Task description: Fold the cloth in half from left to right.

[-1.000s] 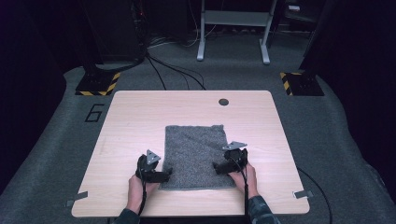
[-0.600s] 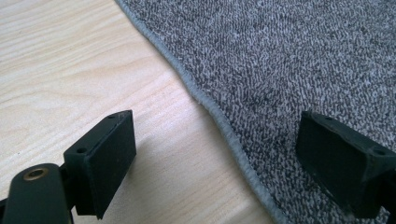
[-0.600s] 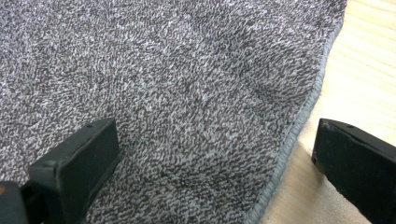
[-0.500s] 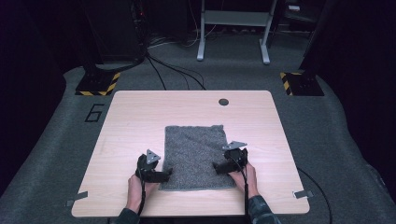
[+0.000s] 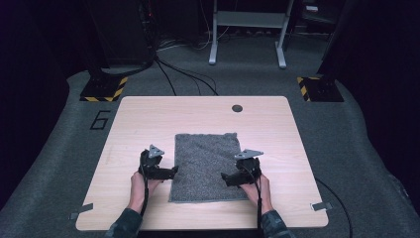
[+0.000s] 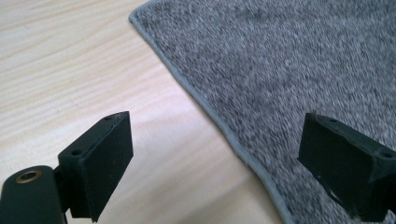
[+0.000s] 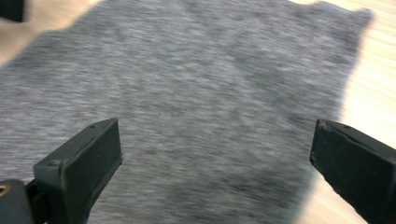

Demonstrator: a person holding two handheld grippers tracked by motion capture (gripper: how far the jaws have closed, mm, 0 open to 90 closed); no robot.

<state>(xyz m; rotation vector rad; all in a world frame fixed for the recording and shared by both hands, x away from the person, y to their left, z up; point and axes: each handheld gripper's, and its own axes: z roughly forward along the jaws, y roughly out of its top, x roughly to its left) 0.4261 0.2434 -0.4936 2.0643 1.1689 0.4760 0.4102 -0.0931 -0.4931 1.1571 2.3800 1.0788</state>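
On the left of the high view, the left gripper (image 5: 171, 171) lies low over the wooden surface (image 5: 148, 114), held by the person's left hand (image 5: 138, 186), with its tip pointing inward at the left edge of the grey cloth (image 5: 205, 163). In the left gripper view its jaws stand wide apart and released, holding nothing: one jaw is over bare wood, the other over the cloth, and the cloth's hemmed edge runs diagonally between them.

The cloth lies flat on the near half of the surface, roughly in the middle between the two grippers, with its long sides running away from the person. Beyond it, near the far edge of the surface, sits a small dark round spot (image 5: 237, 108).

To the right, the right gripper (image 5: 225, 177) is held by the person's right hand (image 5: 261, 191) and reaches over the cloth's right side near its near corner. In the right gripper view its jaws are also spread wide and released, with the cloth (image 7: 196, 93) below and between them and bare wood showing past the cloth's edge at the right.
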